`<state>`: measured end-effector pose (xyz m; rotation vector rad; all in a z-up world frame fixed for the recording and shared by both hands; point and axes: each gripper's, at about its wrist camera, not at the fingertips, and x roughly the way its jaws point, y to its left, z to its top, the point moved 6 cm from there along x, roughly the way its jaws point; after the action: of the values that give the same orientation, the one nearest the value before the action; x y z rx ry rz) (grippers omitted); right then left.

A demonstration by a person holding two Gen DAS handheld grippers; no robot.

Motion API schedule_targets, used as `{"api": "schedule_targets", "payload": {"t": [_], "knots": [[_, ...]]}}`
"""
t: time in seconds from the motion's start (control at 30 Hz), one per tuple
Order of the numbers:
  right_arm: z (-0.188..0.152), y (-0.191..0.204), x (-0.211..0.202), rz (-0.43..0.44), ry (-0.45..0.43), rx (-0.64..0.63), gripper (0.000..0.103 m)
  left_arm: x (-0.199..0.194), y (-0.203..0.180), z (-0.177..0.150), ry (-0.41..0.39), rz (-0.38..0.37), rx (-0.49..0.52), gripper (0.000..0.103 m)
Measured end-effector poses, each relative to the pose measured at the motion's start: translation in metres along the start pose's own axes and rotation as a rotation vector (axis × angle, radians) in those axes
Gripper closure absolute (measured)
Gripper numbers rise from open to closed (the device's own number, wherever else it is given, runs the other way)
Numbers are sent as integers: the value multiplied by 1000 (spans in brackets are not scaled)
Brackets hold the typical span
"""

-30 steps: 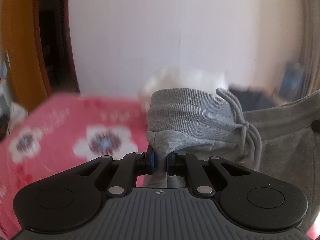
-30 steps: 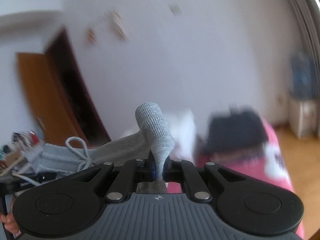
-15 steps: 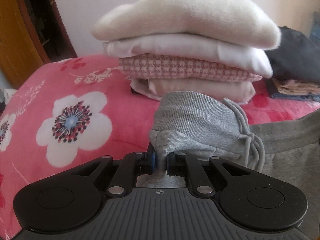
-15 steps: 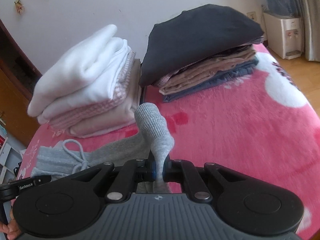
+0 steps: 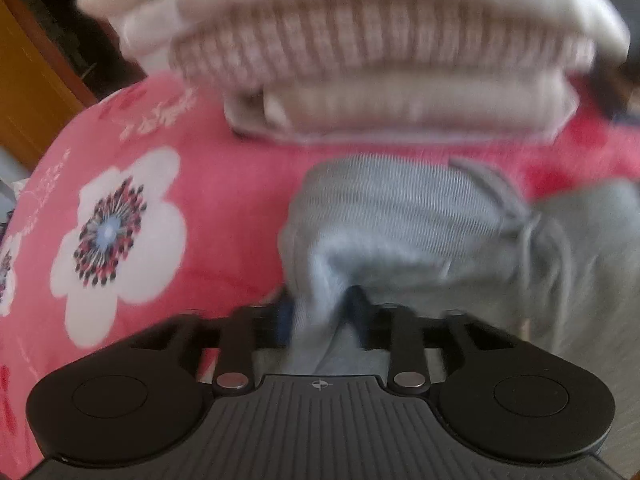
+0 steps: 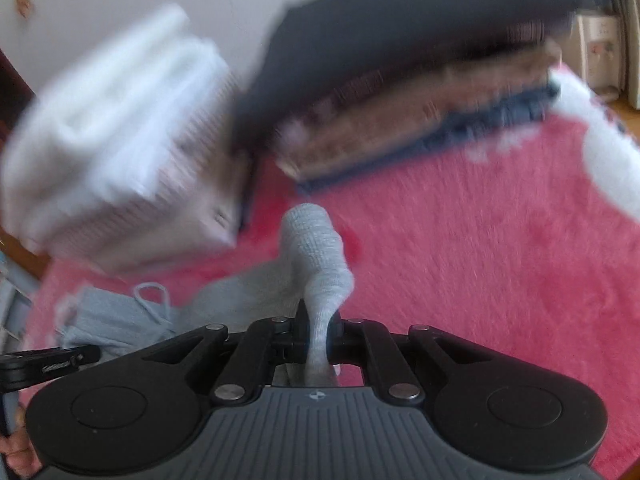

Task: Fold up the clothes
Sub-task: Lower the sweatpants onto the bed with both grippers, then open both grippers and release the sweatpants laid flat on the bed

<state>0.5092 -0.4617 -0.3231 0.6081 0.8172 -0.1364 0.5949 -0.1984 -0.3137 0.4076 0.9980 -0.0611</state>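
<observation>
Both grippers had dropped toward the pink floral blanket [image 5: 168, 208] within half a second. The left gripper [image 5: 320, 316] pinched the grey ribbed-waistband sweatpants [image 5: 392, 216] at centre frame, fingers seemingly closed through blur. The right gripper [image 6: 318, 330] clamped a cuff, so laying flat looked imminent.

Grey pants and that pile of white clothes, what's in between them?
Only bare pink blanket lies between the grey pants and the white pile, in the left wrist view.

Right gripper [image 6: 318, 330] pinching the grey sweatpants [image 6: 320, 264], folded stacks blurring past ahead on the pink blanket [image 6: 480, 248].
</observation>
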Motion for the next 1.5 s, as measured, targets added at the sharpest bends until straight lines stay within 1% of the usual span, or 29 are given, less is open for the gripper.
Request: {"api": "schedule_targets", "payload": {"t": [0.03,0.07,0.1,0.13,0.2,0.23,0.27,0.3,0.33,0.37,0.43,0.5,0.63,0.77,0.87,0.97,1.03,1.13,1.2,1.3,1.4,1.5], "knots": [[1,-4,2,15,9,21,91,-3,2,-2,-10,18,-9,46],[2,-8,3,30,19,42,90,-4,6,-3,3,20,-30,34],[4,-11,1,47,33,68,86,-6,10,-3,16,16,-52,30],[7,-15,-2,66,50,97,81,-9,16,-4,27,-11,-76,29],[12,-23,-11,91,75,143,61,-15,32,-6,51,-61,-137,25],[14,-27,-16,100,85,166,58,-18,41,-7,66,-87,-173,23],[16,-32,-22,100,93,186,56,-22,50,-9,79,-113,-211,23],[17,-37,-29,95,98,207,49,-26,62,-11,86,-142,-255,23],[17,-43,-37,89,102,229,40,-32,73,-14,92,-165,-296,22],[16,-47,-44,93,101,247,36,-37,84,-17,96,-188,-337,22],[13,-55,-61,112,93,279,34,-55,110,-25,84,-230,-405,22],[3,-61,-82,137,91,303,34,-83,135,-42,57,-250,-431,22],[-28,-64,-128,175,115,326,34,-138,186,-77,6,-288,-480,22],[-75,-62,-169,175,188,361,33,-193,223,-134,-7,-246,-453,22],[-115,-59,-194,147,247,378,33,-227,235,-177,-24,-230,-419,22],[-152,-53,-220,118,288,400,33,-251,220,-209,-36,-297,-385,22],[-176,-48,-242,84,298,410,33,-267,209,-230,-43,-344,-361,22],[-207,-36,-282,61,286,452,33,-287,171,-251,-39,-467,-282,22],[-221,-26,-311,64,256,476,33,-300,144,-265,-35,-559,-219,22],[-233,-11,-354,64,179,448,33,-309,107,-291,-25,-673,-140,22],[-233,-7,-383,10,134,375,33,-308,75,-317,-16,-722,-52,22],[-229,-15,-402,-39,109,351,33,-303,48,-334,21,-757,-14,22]]}}
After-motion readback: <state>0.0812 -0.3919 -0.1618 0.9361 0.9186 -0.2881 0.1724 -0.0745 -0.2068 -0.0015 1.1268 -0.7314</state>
